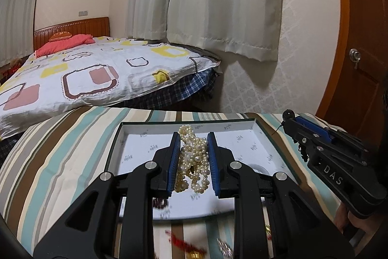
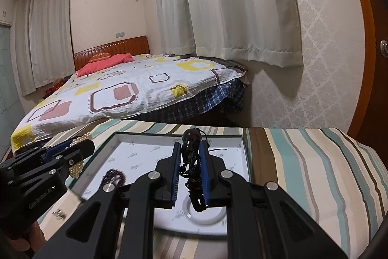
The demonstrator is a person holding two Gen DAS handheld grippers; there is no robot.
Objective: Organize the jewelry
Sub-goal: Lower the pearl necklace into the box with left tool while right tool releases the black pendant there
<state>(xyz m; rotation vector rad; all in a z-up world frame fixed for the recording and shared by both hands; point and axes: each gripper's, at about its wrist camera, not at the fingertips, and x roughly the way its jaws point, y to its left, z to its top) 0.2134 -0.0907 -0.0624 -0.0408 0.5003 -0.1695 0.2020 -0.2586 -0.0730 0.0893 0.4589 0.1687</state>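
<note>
We find the left gripper (image 1: 193,162) clamped on a bunched pearl necklace (image 1: 192,162), held above the white-lined tray (image 1: 135,137) that sits on the striped cloth (image 1: 60,162); loops of pearls hang free below and beyond the blue pads (image 1: 172,162). The hold is on a loose bundle rather than one strand, so in our judgement a strand could slip out, or a hanging loop could catch the tray wall at 12 o'clock as the bundle comes down. A dark red beaded bracelet (image 2: 114,177) already lies on the tray floor at 9 o'clock in the right wrist view; a careless release could tangle pearls with it. A white ring-shaped piece (image 2: 206,215) lies at 6 o'clock beneath the right gripper (image 2: 192,174), which is closed on a dark beaded cord piece (image 2: 192,162) with a carved bead on top; its dangling cord ends could snag that ring or foul the pearls if both tools lower together, since they work close by one another. Small blurred items, red and gold, lie on the cloth at 6 o'clock in the left wrist view, unidentifiable. Legible writing: "DAS" on the right gripper's body. The left gripper's side label and the tray lining print are too blurred to read.
</note>
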